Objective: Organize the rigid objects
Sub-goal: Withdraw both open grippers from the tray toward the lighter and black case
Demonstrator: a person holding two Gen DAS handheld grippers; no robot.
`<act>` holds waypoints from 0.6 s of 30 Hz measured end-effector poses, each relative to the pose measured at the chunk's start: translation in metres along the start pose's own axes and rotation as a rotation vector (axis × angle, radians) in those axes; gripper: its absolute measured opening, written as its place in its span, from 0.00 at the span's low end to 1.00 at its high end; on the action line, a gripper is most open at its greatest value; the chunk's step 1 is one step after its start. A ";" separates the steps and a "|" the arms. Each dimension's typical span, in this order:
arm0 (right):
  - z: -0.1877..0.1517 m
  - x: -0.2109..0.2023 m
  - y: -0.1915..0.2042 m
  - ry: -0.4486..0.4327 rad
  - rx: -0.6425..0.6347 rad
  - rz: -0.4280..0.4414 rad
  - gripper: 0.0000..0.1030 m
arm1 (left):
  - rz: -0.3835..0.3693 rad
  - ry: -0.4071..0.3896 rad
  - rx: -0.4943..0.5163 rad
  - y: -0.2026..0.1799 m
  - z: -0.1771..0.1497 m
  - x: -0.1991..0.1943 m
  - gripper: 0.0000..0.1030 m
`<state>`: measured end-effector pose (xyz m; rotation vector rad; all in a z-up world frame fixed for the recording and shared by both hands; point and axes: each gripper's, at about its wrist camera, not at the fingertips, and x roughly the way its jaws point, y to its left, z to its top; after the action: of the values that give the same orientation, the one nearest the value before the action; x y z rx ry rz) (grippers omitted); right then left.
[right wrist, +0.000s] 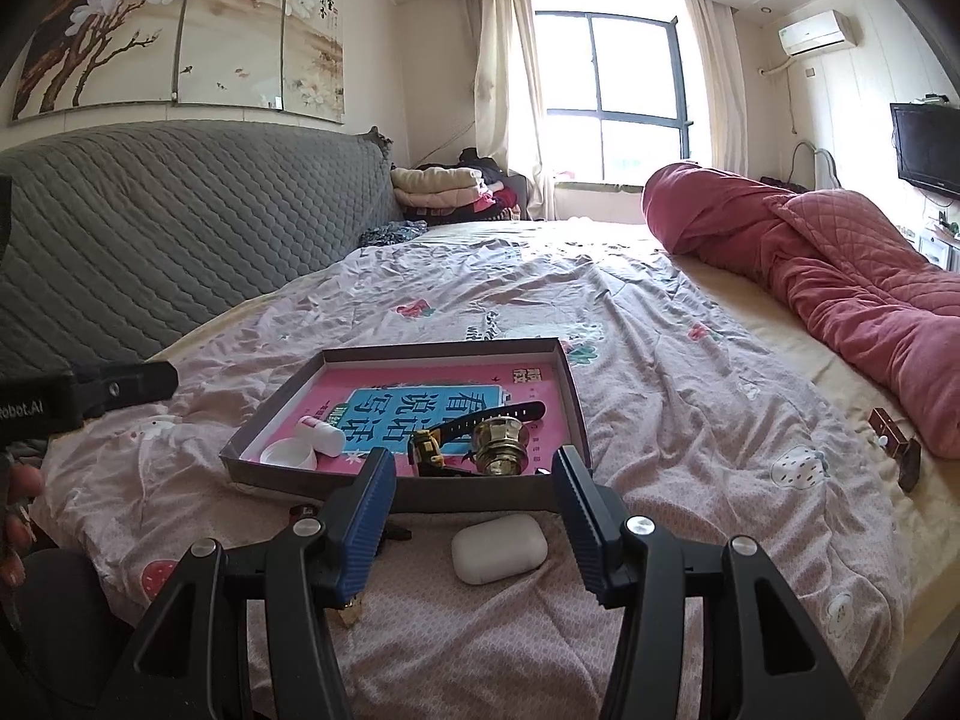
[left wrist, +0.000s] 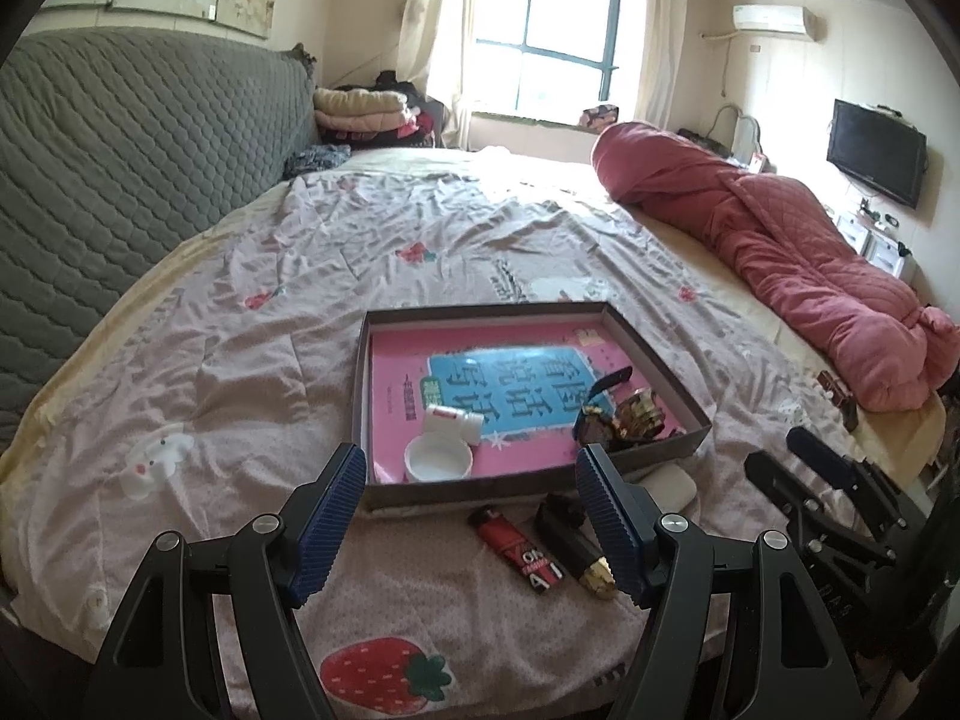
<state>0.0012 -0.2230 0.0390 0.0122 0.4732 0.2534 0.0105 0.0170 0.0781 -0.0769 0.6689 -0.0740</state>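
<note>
Hovering claws: the left gripper [left wrist: 471,516] hung spread wide and empty over the near edge of the bed [left wrist: 420,252]; the right gripper [right wrist: 474,510] was likewise spread and empty, just above the white case [right wrist: 499,547].
Loose items: a red lighter [left wrist: 519,552] and a black tube with a gold cap [left wrist: 576,546] lay side by side on the sheet between the left fingers, just outside the near wall of the box [left wrist: 660,354]; the white case lay beside them, close to the box's near right corner.
Already boxed: a white jar [left wrist: 437,461], a white bottle on its side [left wrist: 453,420], a black-strapped watch [right wrist: 480,420] and a brass-coloured piece [right wrist: 501,447] rested on a pink book [left wrist: 408,378].
Handling: all three loose items looked light and stiff; the case seemed smooth and rounded, likely to slip, so a squeeze across its short sides would suit. The lighter and tube were best taken across their narrow width, mid-length.
Surface: soft, wrinkled sheet that would give under pressure.
Room: grey quilted headboard [right wrist: 180,228] along the left edge, a rolled pink quilt [right wrist: 840,252] along the right, window [right wrist: 606,96] beyond.
</note>
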 end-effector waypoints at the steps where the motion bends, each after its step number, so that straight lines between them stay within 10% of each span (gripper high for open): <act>1: 0.000 -0.001 0.000 0.001 0.001 0.001 0.52 | 0.001 0.006 0.000 0.000 -0.001 0.001 0.72; 18: -0.006 -0.005 0.018 0.031 -0.026 0.048 0.52 | -0.009 0.089 0.005 -0.007 -0.012 0.015 0.72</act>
<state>-0.0098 -0.2070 0.0373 -0.0055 0.5006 0.3075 0.0144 0.0084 0.0596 -0.0717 0.7574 -0.0878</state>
